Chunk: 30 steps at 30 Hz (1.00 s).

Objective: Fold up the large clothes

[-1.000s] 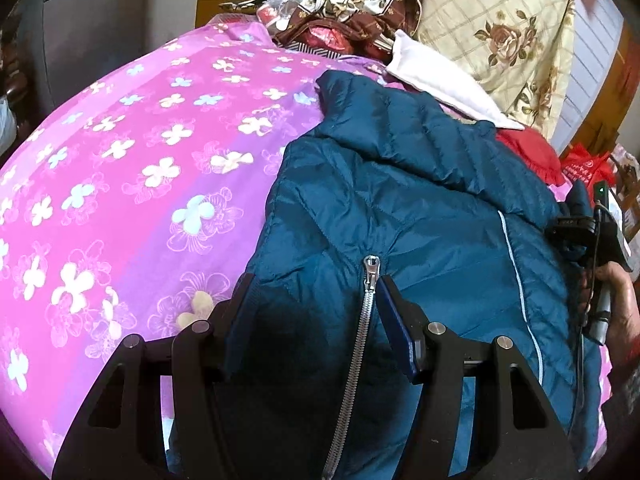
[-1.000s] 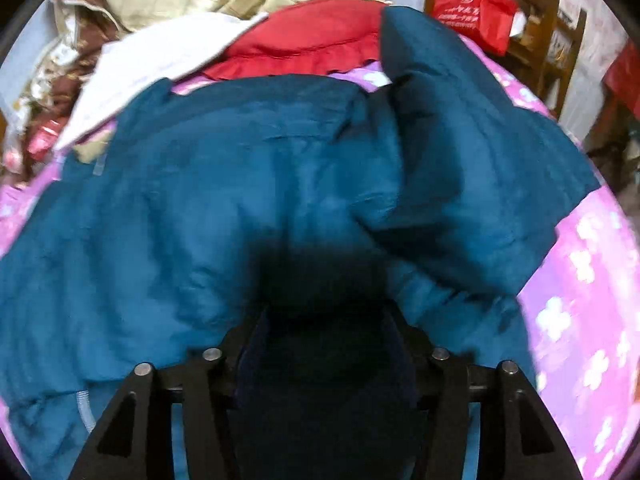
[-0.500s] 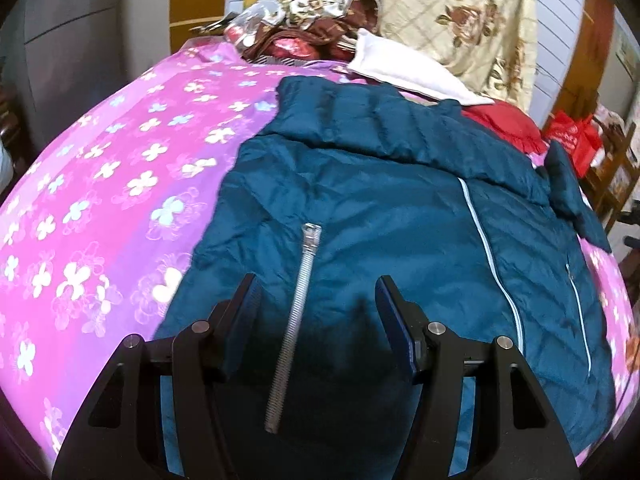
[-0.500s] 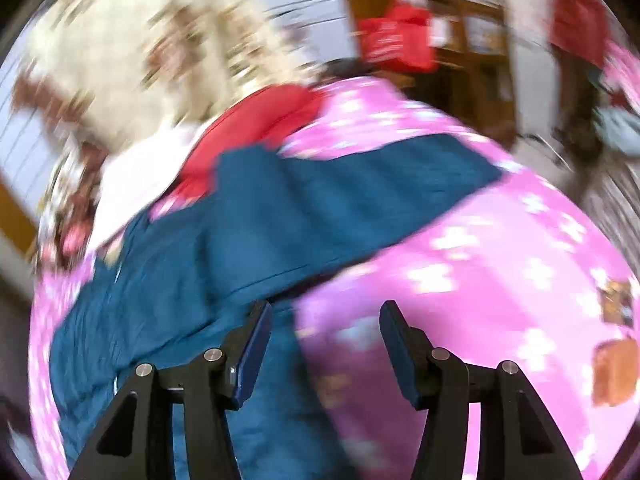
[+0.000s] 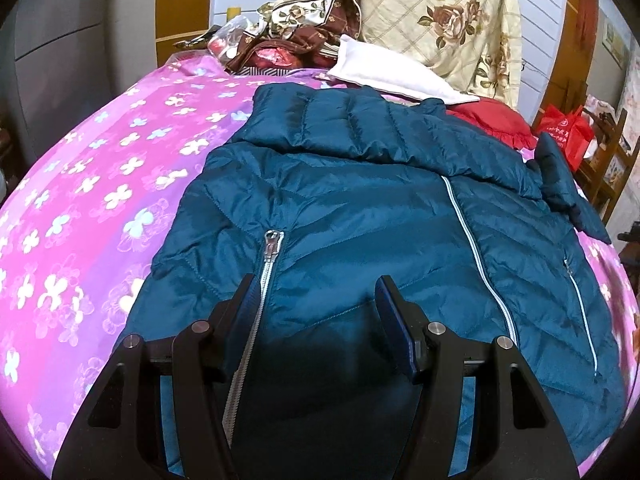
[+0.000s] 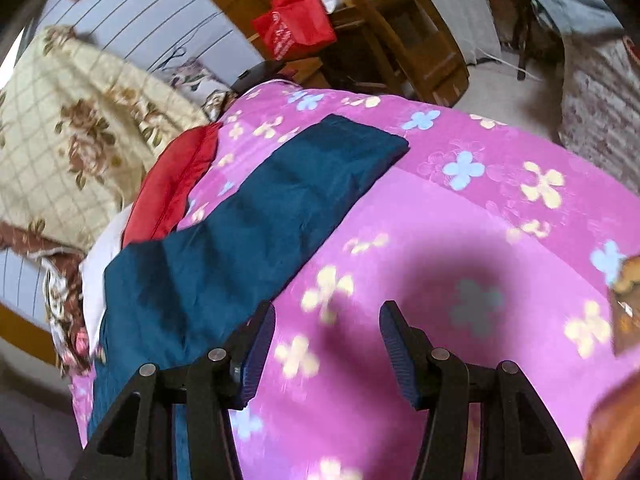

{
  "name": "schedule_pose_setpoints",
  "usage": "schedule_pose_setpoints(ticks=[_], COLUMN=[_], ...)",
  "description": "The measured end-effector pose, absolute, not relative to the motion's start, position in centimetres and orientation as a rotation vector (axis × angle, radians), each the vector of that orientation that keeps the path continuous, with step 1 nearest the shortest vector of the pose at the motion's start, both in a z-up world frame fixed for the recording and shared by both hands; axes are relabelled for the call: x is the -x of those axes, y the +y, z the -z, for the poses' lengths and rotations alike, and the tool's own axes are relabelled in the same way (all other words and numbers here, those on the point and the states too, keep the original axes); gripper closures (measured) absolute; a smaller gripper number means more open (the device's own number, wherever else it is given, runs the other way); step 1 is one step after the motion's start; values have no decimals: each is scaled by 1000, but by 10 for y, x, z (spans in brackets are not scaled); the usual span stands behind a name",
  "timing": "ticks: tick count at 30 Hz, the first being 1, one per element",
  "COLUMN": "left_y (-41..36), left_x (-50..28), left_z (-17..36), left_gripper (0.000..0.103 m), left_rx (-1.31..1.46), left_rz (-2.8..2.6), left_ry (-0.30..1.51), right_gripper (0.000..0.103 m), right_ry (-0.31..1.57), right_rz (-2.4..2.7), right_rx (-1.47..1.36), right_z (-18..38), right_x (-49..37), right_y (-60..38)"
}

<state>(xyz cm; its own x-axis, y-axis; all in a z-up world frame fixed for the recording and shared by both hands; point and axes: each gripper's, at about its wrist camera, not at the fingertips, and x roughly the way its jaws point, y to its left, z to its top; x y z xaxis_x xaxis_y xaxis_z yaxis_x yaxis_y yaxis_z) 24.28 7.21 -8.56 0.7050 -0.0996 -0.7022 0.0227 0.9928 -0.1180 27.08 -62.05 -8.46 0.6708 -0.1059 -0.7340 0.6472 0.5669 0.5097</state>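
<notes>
Bedroom; bed point(image 5: 100, 184) under pink flowered cover. Item: teal quilted down jacket point(image 5: 360, 216), glossy, puffy, lying front-up, sleeve point(image 6: 256, 216) spread sideways. Left hand-held gripper point(image 5: 316, 320) open over hem beside zip point(image 5: 264, 280); right hand-held gripper point(image 6: 326, 344) open, empty, above cover. Advice: pinch sleeve cuff, fold inward, smooth trapped air.

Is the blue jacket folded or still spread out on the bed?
Spread out. The jacket lies flat across the bed, and its sleeve stretches out sideways.

Teal quilted jacket point(image 5: 360, 216) on pink flower-print bedspread point(image 5: 100, 184), beside a red cushion point(image 5: 492, 120).
</notes>
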Motion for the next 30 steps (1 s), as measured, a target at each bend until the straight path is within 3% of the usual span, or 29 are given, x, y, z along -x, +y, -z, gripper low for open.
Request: schedule_pose_setpoints(ticks=[13,14,16,18,23,30], left_y=[70,68,65,64,65,70], left_x=[-266,-266,-267,-268,-268,-259], left_z=[108,109,112,113,114,106], left_gripper=[43,42,38,36,35,35], left_rx=[115,105,91,85,94,109], left_rz=[34,32,33,35,45,31], left_ry=[845,842,842,843,843,820], right_gripper=[51,54,84,92,95,96], right_ry=[691,692,714,748,722,639], right_rz=[493,497,523,554,601,569], right_rx=[-856,-851,-831,-821,-697,-425], right_z=[116,116,116,112,63,-53], right_x=[-356,-360,-366,-368,-360,-355], right_y=[-667,-669,-671,-674,-662,-586])
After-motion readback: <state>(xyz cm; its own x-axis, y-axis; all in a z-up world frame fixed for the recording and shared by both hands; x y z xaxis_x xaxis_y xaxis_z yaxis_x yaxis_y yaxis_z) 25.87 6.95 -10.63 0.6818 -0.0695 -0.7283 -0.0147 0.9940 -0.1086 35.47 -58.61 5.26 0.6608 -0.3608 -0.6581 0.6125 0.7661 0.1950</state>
